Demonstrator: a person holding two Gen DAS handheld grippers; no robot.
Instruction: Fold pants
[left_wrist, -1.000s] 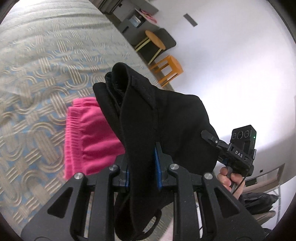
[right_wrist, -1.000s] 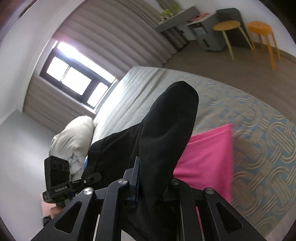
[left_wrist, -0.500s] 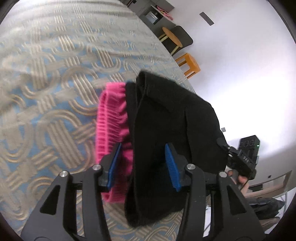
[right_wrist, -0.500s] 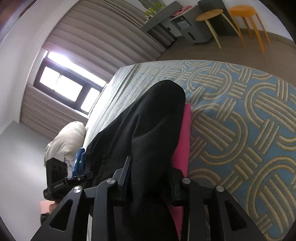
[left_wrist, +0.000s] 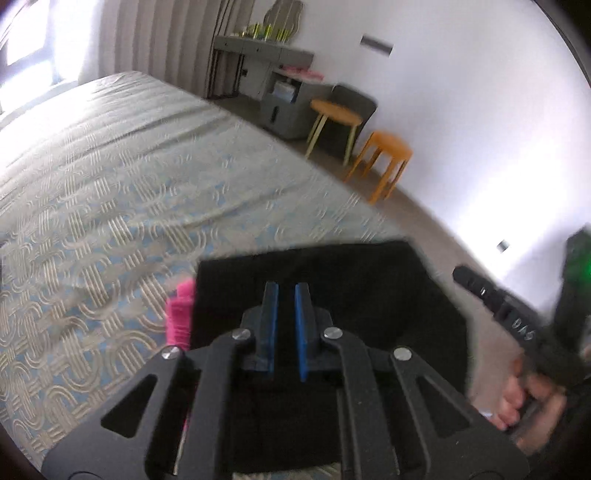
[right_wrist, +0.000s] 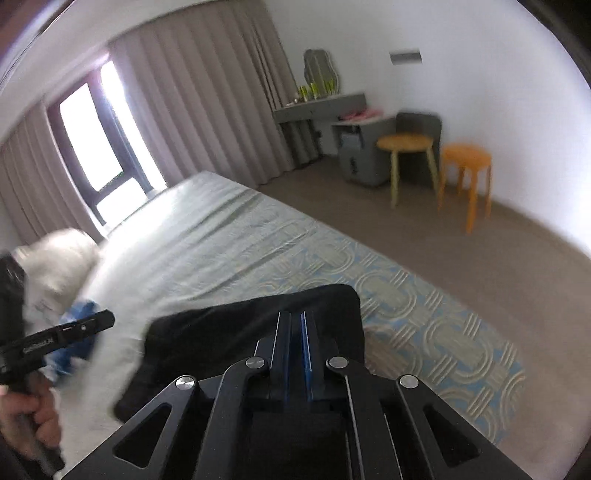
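Note:
The folded black pants lie flat on the patterned bed, on top of a folded pink garment whose edge shows at their left. My left gripper is above the pants, its blue pads a small gap apart, holding nothing. The right gripper's body shows at the right edge. In the right wrist view the black pants lie just ahead of my right gripper, whose pads are nearly together and empty. The left gripper's body shows at the left.
A white pillow and a blue garment lie on the bed to the left. Past the bed stand a yellow round table, an orange stool, a grey cabinet and a desk by the curtains.
Both grippers let go of the black pants, which now lie on the pink garment. Both have pulled back and risen, and their jaws have closed most of the way.

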